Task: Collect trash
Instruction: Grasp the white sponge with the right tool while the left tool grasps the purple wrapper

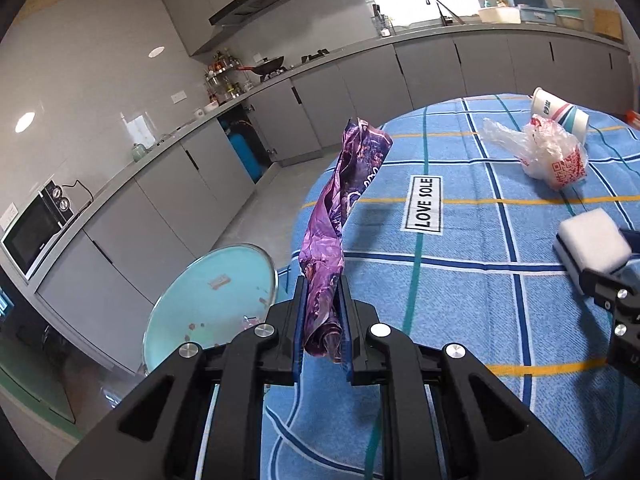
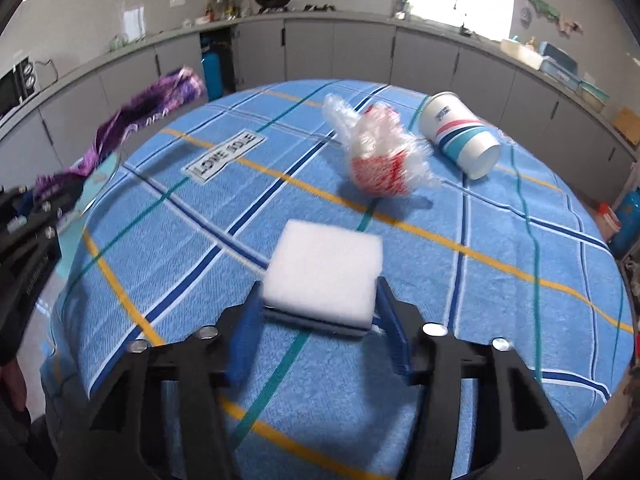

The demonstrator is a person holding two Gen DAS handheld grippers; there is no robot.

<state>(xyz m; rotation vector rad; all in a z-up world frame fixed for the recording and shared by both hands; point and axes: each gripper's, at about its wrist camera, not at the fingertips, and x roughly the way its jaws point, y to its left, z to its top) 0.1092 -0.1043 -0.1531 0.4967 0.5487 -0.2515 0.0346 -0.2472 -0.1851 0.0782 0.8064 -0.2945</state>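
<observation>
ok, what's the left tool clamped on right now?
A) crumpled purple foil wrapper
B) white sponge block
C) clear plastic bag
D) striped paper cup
A: the left tool is shut on the crumpled purple foil wrapper, which stands up from between its fingers beside the table edge.

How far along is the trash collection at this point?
Done: scraps already lie in the bin. In hand: the left hand-held gripper clamps a purple wrapper; the right holds a sponge. Left: plastic bag and cup on the table.

Purple wrapper (image 1: 344, 216), white sponge (image 2: 324, 270), blue plaid tablecloth (image 2: 460, 288), red-printed clear bag (image 2: 380, 160)
</observation>
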